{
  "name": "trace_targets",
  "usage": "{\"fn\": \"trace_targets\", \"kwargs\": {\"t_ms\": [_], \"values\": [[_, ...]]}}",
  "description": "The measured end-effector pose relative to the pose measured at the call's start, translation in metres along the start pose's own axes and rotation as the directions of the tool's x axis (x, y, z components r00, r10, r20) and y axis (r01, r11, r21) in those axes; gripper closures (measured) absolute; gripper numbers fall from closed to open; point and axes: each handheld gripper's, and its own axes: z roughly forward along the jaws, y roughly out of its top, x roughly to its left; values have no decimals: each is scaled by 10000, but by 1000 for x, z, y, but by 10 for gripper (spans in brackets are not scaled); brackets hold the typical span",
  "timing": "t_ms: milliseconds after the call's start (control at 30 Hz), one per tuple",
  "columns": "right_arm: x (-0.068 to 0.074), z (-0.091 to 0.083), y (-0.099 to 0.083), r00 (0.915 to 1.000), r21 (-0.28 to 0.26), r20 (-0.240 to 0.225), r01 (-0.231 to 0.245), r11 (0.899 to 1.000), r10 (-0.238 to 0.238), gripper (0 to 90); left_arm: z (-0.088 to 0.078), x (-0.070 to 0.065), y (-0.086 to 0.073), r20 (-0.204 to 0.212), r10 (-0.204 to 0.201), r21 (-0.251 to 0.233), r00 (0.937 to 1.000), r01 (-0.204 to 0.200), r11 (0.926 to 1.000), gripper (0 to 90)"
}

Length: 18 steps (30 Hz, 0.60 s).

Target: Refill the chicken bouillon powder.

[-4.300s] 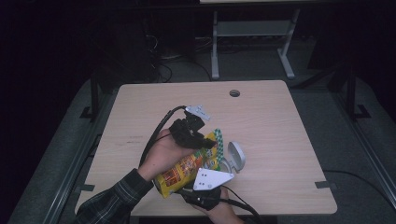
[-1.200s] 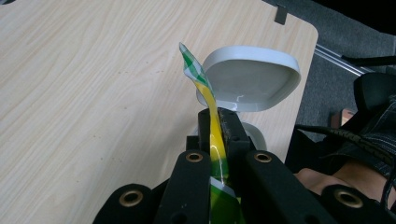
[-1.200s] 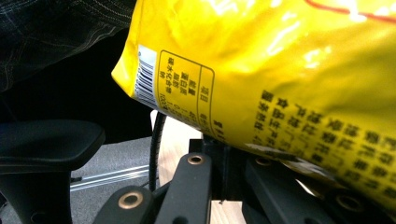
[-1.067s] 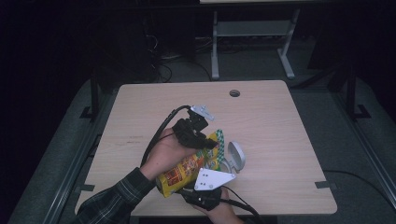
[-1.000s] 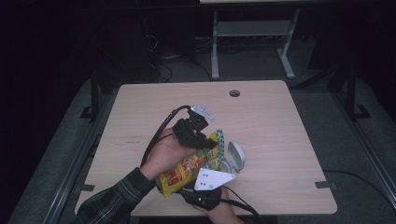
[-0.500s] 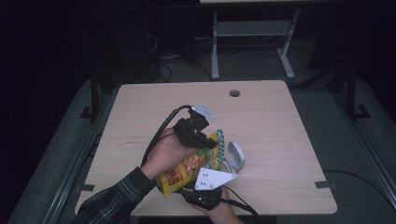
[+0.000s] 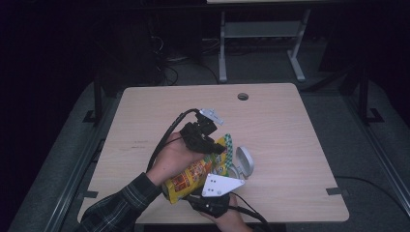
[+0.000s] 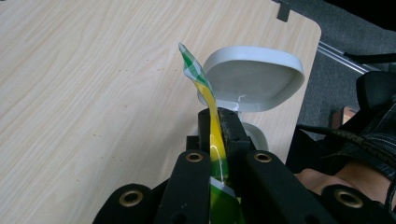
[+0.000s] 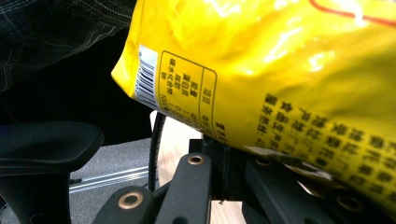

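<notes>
A yellow snack bag hangs tilted over the table's near middle, held between both grippers. My left gripper is shut on the bag's flat green-and-yellow top seal, which sticks up past the jaws in the left gripper view. My right gripper, under its grey plate, is shut on the bag's lower end at the table's front edge. In the right gripper view the bag's printed back covers the right jaw, and the gripper pinches the bag's bottom edge.
A white container with its lid raised sits on the wooden table just right of the bag. A cable hole lies near the far edge. A black chair armrest is below the table's front.
</notes>
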Motion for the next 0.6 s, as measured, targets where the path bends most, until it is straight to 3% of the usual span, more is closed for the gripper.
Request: {"fn": "trace_targets", "kwargs": {"t_ms": [600], "values": [[0, 0, 0, 10000, 36, 1, 45, 10000, -45, 900, -1, 1, -1, -15, 31, -63, 10000, -31, 10000, 898]]}}
